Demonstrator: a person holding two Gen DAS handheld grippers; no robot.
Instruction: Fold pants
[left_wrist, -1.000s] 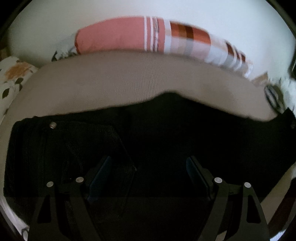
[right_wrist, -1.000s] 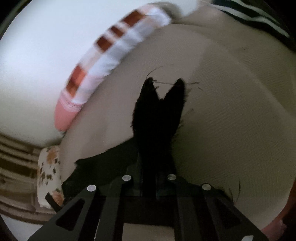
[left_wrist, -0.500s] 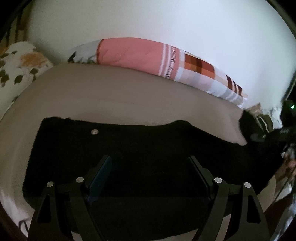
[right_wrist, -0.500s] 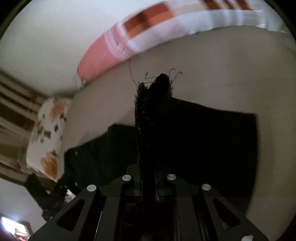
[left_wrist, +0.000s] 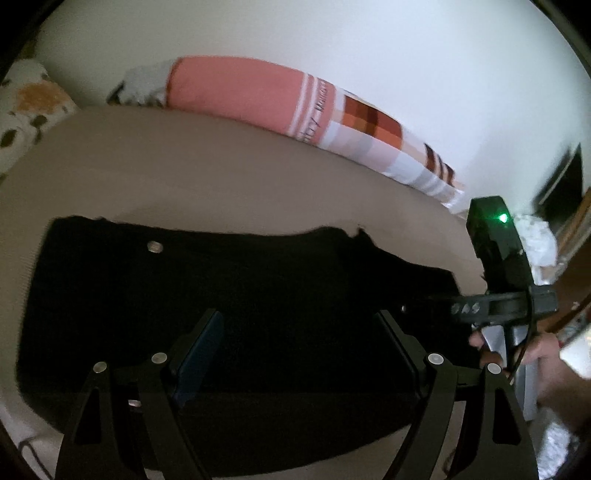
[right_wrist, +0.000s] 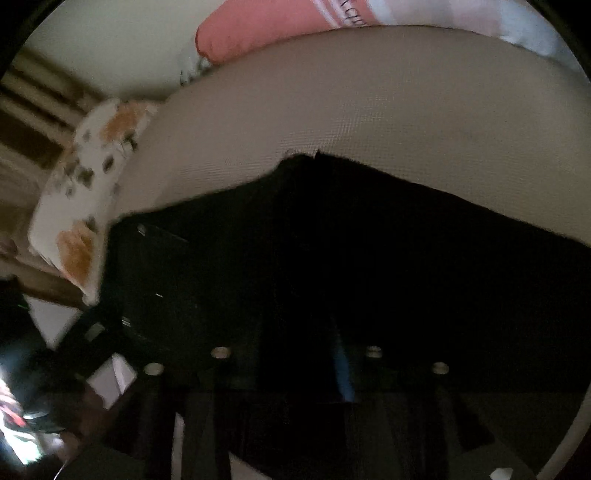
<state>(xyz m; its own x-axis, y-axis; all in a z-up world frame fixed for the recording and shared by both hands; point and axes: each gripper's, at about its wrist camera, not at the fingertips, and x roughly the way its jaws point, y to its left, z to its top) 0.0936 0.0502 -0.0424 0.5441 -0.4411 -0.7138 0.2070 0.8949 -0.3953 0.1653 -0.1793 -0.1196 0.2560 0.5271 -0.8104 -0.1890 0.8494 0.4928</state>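
Black pants (left_wrist: 258, 288) lie folded flat on the beige bed (left_wrist: 221, 177), a metal button (left_wrist: 155, 246) showing near their left end. My left gripper (left_wrist: 299, 350) is open and empty just above the pants' near edge. The right gripper's body (left_wrist: 498, 280), with a green light, hangs over the pants' right end in the left wrist view. In the right wrist view the pants (right_wrist: 369, 240) fill the lower half. My right gripper (right_wrist: 295, 354) is dark against the cloth; its jaws stand apart with one blue pad (right_wrist: 343, 373) visible, nothing between them.
A long pink and checked bolster (left_wrist: 295, 107) lies along the bed's far side by the white wall. A floral pillow (left_wrist: 26, 118) sits at the left end, also in the right wrist view (right_wrist: 85, 206). Clutter stands beyond the bed at right (left_wrist: 535, 240).
My right gripper carried the pant hems leftward over the waist part, laid them down and opened. My left gripper pulled back a little and stayed open.
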